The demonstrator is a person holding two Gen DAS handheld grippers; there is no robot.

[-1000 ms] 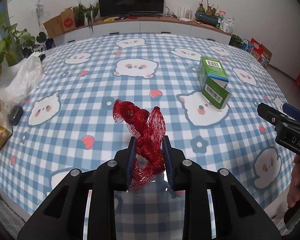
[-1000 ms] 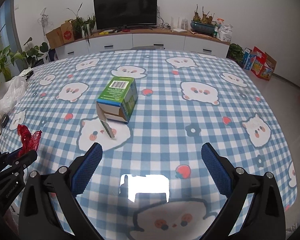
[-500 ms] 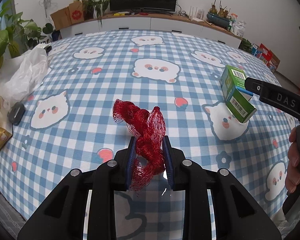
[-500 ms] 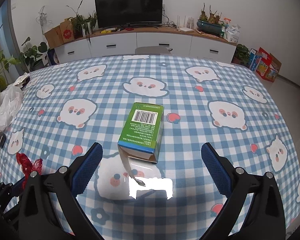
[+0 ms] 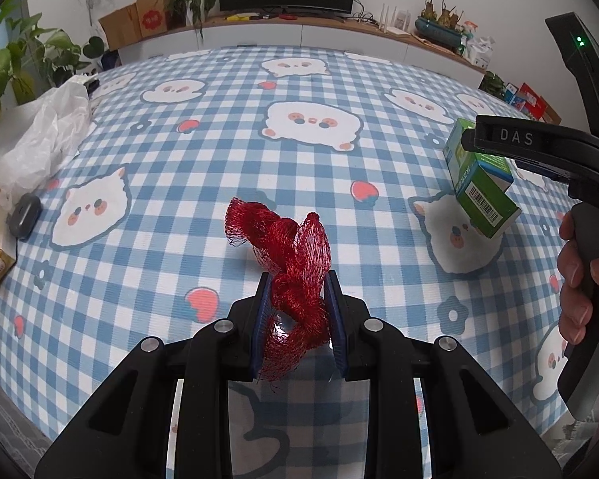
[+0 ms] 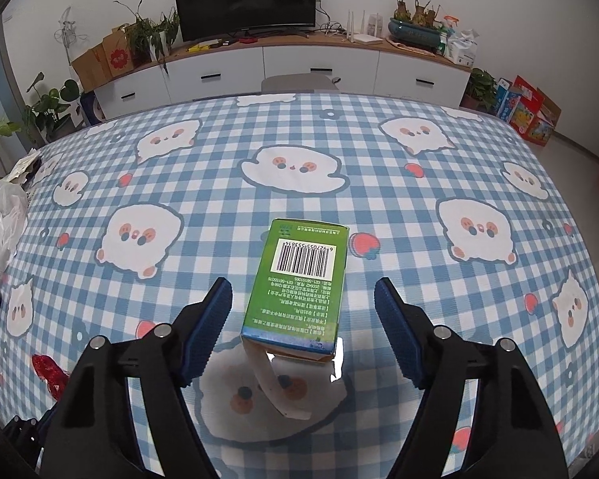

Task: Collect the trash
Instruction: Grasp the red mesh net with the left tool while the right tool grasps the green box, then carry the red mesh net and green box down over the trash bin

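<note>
Closing right gripper (image 6: 303, 311) around green cardboard box (image 6: 299, 283), pads not touching; probably light, crushable, grip long sides. Left gripper (image 5: 297, 311) clamping soft red mesh netting (image 5: 295, 267), 12 o'clock.

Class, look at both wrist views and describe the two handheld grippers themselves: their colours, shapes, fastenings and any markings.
Both are black plastic. The left gripper and right gripper each have two angular, cut-out finger arms with silver round screw heads and blue ribbed pads. In the left wrist view, the right gripper shows white letters "DAS" on its side, a small green light on its upper body and a dark handle. No sleeve shows.
</note>
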